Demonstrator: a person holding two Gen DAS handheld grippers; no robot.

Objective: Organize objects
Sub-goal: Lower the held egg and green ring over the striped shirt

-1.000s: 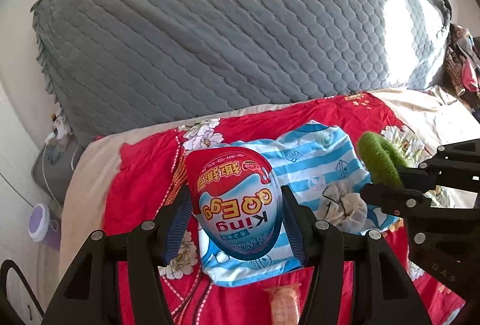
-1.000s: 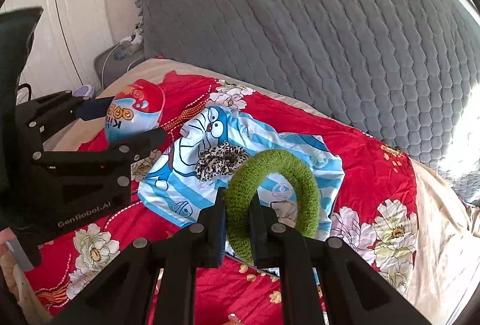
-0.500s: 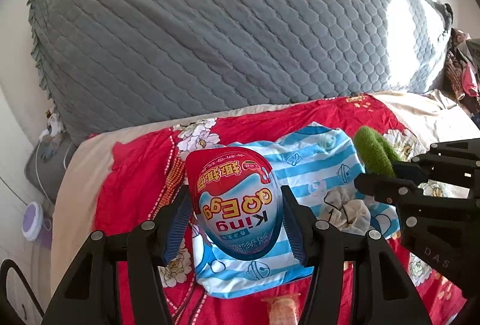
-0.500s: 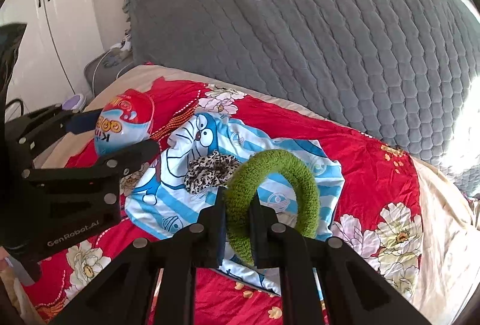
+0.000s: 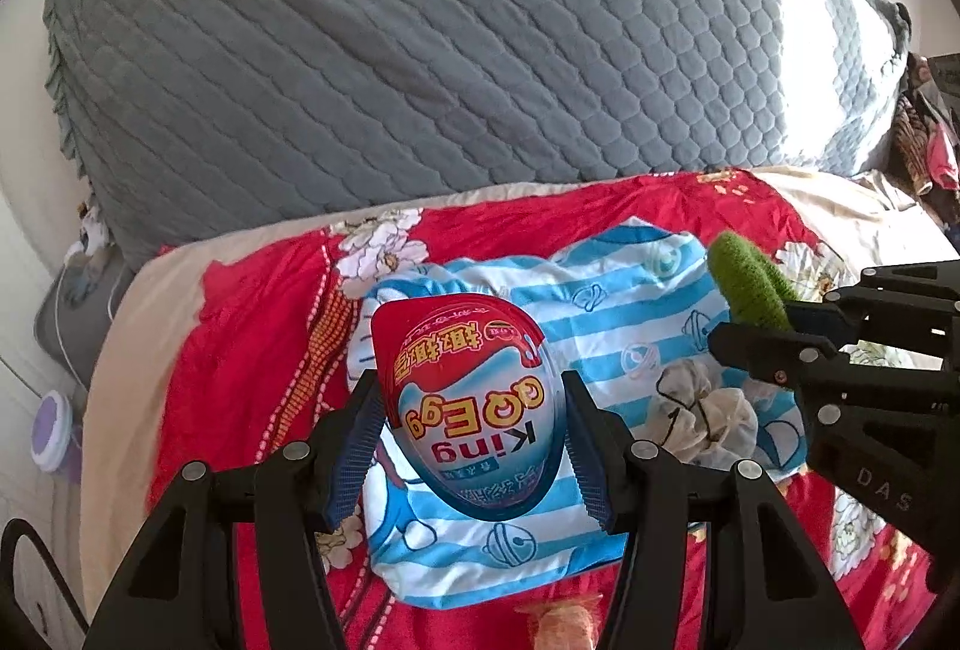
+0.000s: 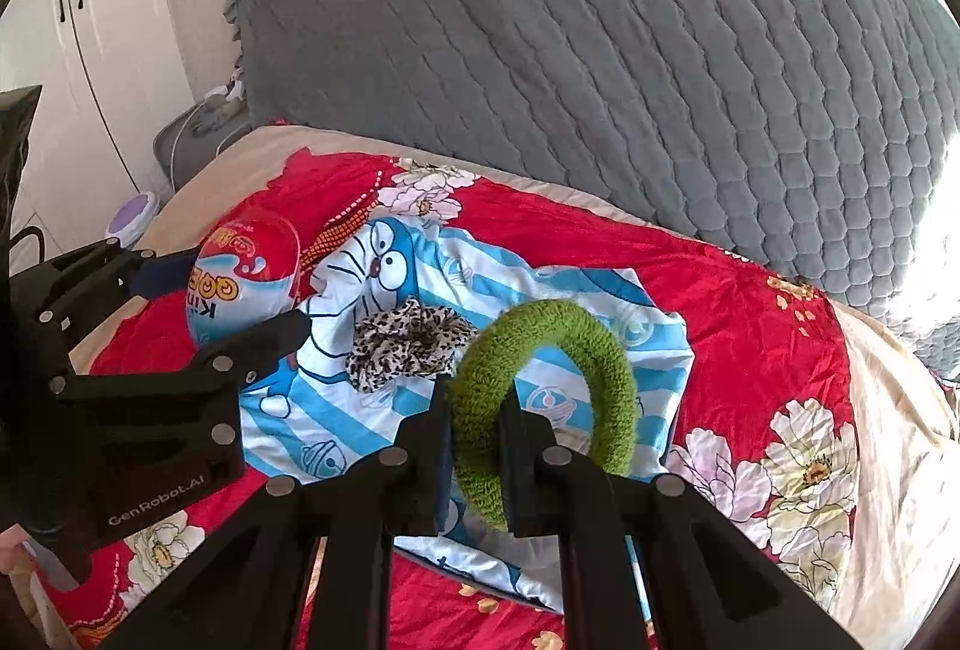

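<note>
My left gripper [image 5: 474, 431] is shut on a red, white and blue egg-shaped package [image 5: 471, 401] printed "King QQ Egg", held above the bed; the same egg [image 6: 243, 281] shows at the left of the right wrist view. My right gripper [image 6: 474, 431] is shut on a fuzzy green ring scrunchie [image 6: 558, 344], whose tip [image 5: 750, 284] pokes up at the right in the left wrist view. Below both lies a blue-and-white striped cartoon cloth [image 6: 420, 284] on the bed, with a leopard-print scrunchie [image 6: 408, 344] resting on it.
A red floral bedspread [image 6: 750, 326] covers the bed, with a big grey quilted cushion [image 6: 600, 50] behind it. An orange object [image 5: 564, 623] lies at the near edge. A grey stool [image 6: 192, 134] and a purple round thing [image 6: 132, 218] stand beside the bed, by white cupboard doors [image 6: 78, 20].
Both grippers have sunk a little toward the striped cloth, keeping their holds on the egg and the green scrunchie. The cloth and leopard scrunchie lie as before.
</note>
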